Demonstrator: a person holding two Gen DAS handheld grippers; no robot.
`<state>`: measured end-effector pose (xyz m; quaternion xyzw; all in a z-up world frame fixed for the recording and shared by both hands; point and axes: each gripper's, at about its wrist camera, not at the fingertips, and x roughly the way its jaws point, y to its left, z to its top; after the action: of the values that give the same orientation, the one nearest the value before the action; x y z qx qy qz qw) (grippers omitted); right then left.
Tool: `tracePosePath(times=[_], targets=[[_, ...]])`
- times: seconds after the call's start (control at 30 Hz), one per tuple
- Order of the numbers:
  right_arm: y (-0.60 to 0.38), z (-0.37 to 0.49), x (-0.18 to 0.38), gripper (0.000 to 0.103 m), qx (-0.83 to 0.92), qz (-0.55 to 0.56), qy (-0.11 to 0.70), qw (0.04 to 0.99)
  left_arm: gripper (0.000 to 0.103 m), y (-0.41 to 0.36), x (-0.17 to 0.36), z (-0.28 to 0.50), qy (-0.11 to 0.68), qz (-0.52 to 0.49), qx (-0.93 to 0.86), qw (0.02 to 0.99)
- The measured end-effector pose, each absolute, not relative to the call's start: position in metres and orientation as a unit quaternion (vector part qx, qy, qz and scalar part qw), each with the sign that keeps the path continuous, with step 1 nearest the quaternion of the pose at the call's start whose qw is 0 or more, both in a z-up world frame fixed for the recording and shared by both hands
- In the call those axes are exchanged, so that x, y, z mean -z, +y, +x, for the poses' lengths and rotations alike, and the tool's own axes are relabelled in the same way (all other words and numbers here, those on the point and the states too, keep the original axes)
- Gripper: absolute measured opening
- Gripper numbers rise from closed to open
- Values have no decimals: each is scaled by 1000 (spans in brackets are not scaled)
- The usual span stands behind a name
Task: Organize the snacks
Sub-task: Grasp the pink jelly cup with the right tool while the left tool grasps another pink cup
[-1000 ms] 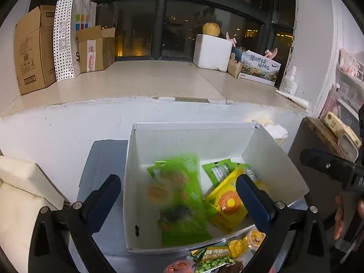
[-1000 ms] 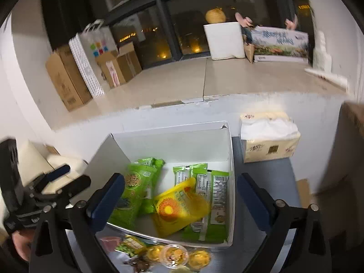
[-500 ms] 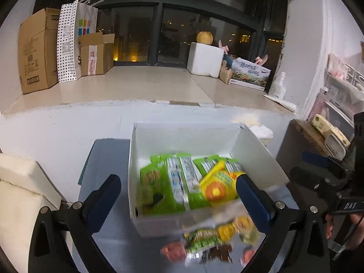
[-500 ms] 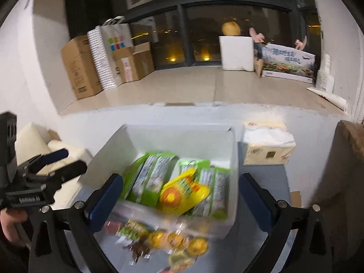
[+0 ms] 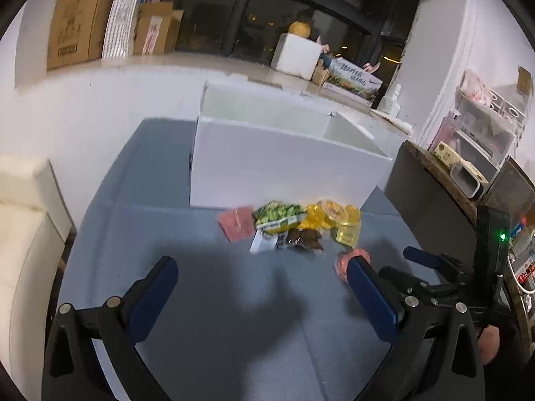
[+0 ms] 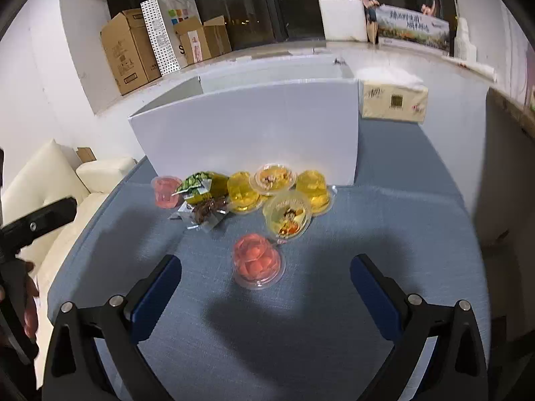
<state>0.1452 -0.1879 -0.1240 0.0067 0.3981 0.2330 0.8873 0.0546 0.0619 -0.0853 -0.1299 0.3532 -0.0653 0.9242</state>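
A white box [image 6: 247,130] stands on the blue table; its contents are hidden from both views, and it also shows in the left wrist view [image 5: 284,163]. In front of it lie loose snacks: a red jelly cup [image 6: 256,260], several yellow jelly cups [image 6: 287,214], a second red cup [image 6: 165,191], a green packet [image 6: 200,187] and a brown packet [image 6: 210,212]. The same pile shows in the left wrist view [image 5: 287,224]. My right gripper [image 6: 264,287] is open, low, with the red cup between its fingers. My left gripper [image 5: 260,287] is open and empty, short of the pile.
A tissue box [image 6: 394,100] sits right of the white box. Cardboard boxes [image 6: 130,50] and a dotted paper bag [image 6: 167,33] stand on the ledge behind. A cream cushion [image 5: 23,234] lies left of the table. A dark cabinet [image 5: 431,207] stands at the right.
Both grippers have dropped from above the box to low over the table and pulled back. The box's inside has gone out of sight. The loose snacks now lie ahead of the fingers.
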Motion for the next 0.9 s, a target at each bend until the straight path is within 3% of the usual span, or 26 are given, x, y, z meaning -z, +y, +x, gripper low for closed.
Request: tracePosePath(times=[0.13, 0.2, 0.33, 0.7, 0.9], targets=[[-176, 149, 130, 102, -233, -10, 392, 890, 103, 59, 90, 56, 358, -132, 67, 922], [-168, 158, 138, 94, -237, -19, 402, 884, 103, 55, 91, 58, 360, -124, 67, 922], [-159, 173, 156, 40, -237, -24, 443, 864, 103, 49, 101, 63, 371, -115, 74, 918], [-184, 142, 126, 38, -257, 9, 396, 882, 103, 68, 113, 107, 385, -140, 48, 911], [-179, 123, 104, 38, -268, 4, 369, 890, 103, 70, 119, 151, 402, -106, 32, 909]])
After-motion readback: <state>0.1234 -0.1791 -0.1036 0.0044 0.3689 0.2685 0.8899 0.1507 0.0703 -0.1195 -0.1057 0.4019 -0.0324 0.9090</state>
